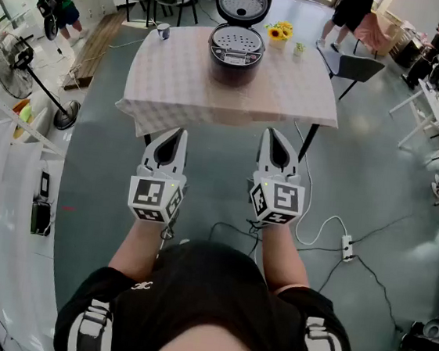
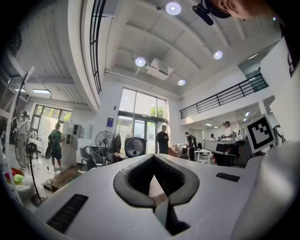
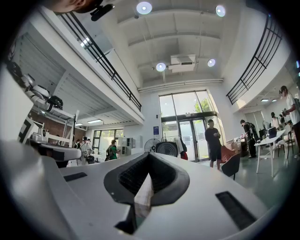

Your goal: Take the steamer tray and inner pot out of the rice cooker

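Head view: the rice cooker (image 1: 235,54) stands on a table (image 1: 174,87) with a checked cloth, lid up. The perforated steamer tray (image 1: 237,37) sits in its mouth and hides the inner pot. Sunflowers (image 1: 280,33) stand beside it. The left gripper (image 1: 177,136) and right gripper (image 1: 275,136) hang well short of the table, their cubes bearing black-and-white square markers.

Left gripper view: jaws pressed together, nothing between them.

Right gripper view: the same, closed and empty.

Open rice cooker (image 1: 234,58) with steamer tray (image 1: 237,38) inside on far table (image 1: 174,87), sunflowers (image 1: 280,33) just right. Left gripper (image 1: 177,136), right gripper (image 1: 276,136) near, jaws together, short of table.
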A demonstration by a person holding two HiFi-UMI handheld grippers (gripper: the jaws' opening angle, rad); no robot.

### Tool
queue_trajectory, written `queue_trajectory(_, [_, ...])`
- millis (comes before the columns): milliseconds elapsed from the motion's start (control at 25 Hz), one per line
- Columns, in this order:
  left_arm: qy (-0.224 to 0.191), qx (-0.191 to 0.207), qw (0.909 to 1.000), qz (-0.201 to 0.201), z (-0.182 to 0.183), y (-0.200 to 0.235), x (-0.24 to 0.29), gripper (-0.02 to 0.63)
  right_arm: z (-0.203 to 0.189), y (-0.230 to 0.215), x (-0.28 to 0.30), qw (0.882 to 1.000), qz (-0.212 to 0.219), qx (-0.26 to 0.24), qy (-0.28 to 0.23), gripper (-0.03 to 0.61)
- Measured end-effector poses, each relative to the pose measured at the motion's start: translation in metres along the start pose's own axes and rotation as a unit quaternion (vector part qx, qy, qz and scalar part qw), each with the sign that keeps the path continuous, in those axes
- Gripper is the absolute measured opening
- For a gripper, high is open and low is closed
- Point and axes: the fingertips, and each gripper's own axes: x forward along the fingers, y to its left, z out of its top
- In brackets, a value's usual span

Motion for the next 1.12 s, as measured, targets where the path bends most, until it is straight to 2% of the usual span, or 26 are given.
queue_trajectory(360, [-0.003, -0.007, 0.9999, -0.009, 0.001, 0.022, -0.016, 0.002, 0.003, 0.032, 0.001, 1.000, -0.001, -0.010, -0.008, 0.001])
queue_trajectory(800, [0.000, -0.017, 0.9993, -0.034, -0.008, 0.063, -0.037, 0.002, -0.014, 0.081, 0.003, 1.000, -0.026, -0.010, 0.007, 0.002])
queue_trajectory(1120, [0.004, -0.013, 0.9989, -0.046, -0.007, 0.083, -0.056, 0.002, -0.016, 0.113, 0.009, 1.000, -0.023, -0.011, 0.017, 0.000])
